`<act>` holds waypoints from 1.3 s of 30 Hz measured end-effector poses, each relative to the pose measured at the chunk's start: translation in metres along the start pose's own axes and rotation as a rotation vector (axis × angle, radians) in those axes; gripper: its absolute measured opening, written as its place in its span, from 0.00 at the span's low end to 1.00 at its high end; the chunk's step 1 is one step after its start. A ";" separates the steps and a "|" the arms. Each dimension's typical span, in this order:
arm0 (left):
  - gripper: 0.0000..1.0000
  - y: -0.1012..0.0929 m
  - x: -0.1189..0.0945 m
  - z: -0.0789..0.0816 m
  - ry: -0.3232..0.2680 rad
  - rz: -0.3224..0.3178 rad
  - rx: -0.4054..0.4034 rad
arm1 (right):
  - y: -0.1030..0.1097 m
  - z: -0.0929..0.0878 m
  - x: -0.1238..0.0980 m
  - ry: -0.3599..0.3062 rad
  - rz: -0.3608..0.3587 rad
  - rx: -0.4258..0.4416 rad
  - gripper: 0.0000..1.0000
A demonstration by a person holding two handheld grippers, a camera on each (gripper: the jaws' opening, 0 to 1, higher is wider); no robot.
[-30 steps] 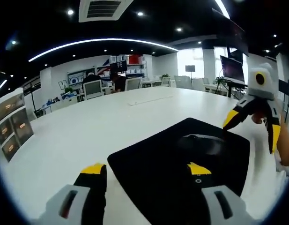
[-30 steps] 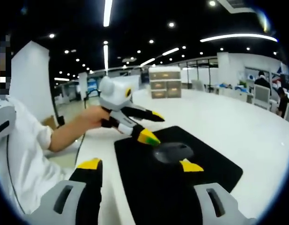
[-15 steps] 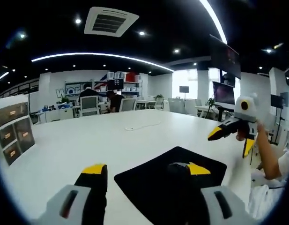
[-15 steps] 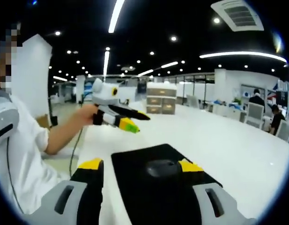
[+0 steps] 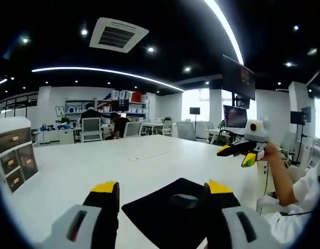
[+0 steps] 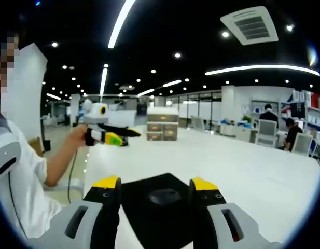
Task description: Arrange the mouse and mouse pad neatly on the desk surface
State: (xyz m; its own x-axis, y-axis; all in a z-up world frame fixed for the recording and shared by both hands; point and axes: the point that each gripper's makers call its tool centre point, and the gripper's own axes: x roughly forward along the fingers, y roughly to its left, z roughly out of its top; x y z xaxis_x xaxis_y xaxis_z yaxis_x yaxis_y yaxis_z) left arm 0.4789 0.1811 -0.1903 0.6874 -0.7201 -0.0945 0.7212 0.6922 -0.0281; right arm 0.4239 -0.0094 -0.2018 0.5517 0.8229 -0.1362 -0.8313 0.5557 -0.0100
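A black mouse pad (image 5: 149, 211) lies on the white desk (image 5: 71, 174) with a dark mouse (image 5: 184, 199) resting on it. My left gripper (image 5: 161, 189) is open, raised above and behind the pad with nothing between its jaws. The right gripper (image 5: 237, 154), held by a hand, hovers in the air to the right, away from the pad. In the right gripper view the mouse (image 6: 163, 196) sits near the middle of the pad (image 6: 141, 212). My right gripper (image 6: 153, 184) is open above it. The left gripper (image 6: 118, 136) floats at the left over the desk edge.
A small drawer unit (image 5: 12, 155) (image 6: 161, 124) stands on the desk's far side. A thin white item (image 5: 144, 155) lies further out on the desk. Office chairs and seated people (image 5: 89, 122) are at the back. A person's white sleeve (image 6: 14, 181) is beside the desk edge.
Both grippers have lifted and drawn back from the pad, so the mouse and pad look smaller and lower. The mouse stays on the pad.
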 end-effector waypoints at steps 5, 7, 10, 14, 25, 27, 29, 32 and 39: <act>0.67 -0.005 -0.005 0.003 0.007 -0.002 0.020 | -0.004 0.011 -0.012 -0.025 -0.035 -0.008 0.51; 0.69 -0.006 -0.007 0.005 0.005 -0.006 0.018 | -0.004 0.015 -0.016 -0.033 -0.042 -0.001 0.51; 0.70 -0.010 -0.010 0.007 0.008 -0.019 0.010 | -0.007 0.020 -0.022 -0.040 -0.069 -0.010 0.52; 0.70 -0.015 -0.018 0.013 0.003 -0.035 0.007 | -0.007 0.030 -0.032 -0.061 -0.090 -0.022 0.54; 0.68 -0.023 -0.048 0.039 -0.071 -0.046 0.022 | 0.004 0.054 -0.056 -0.110 -0.130 -0.076 0.60; 0.69 -0.023 -0.052 0.042 -0.078 -0.041 0.022 | 0.004 0.055 -0.060 -0.112 -0.142 -0.085 0.63; 0.69 -0.025 -0.056 0.045 -0.092 -0.045 0.016 | 0.003 0.056 -0.063 -0.116 -0.150 -0.085 0.64; 0.69 -0.028 -0.060 0.046 -0.103 -0.057 0.010 | -0.004 0.055 -0.067 -0.121 -0.168 -0.076 0.64; 0.69 -0.023 -0.055 0.039 -0.087 -0.054 -0.017 | -0.016 0.052 -0.069 -0.124 -0.199 -0.034 0.64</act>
State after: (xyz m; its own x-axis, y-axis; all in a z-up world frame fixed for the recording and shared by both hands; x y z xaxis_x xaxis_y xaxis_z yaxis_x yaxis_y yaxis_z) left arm 0.4275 0.2032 -0.1454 0.6526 -0.7577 -0.0060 0.7566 0.6521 -0.0477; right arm 0.4027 -0.0693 -0.1403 0.7074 0.7068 -0.0059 -0.7058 0.7060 -0.0581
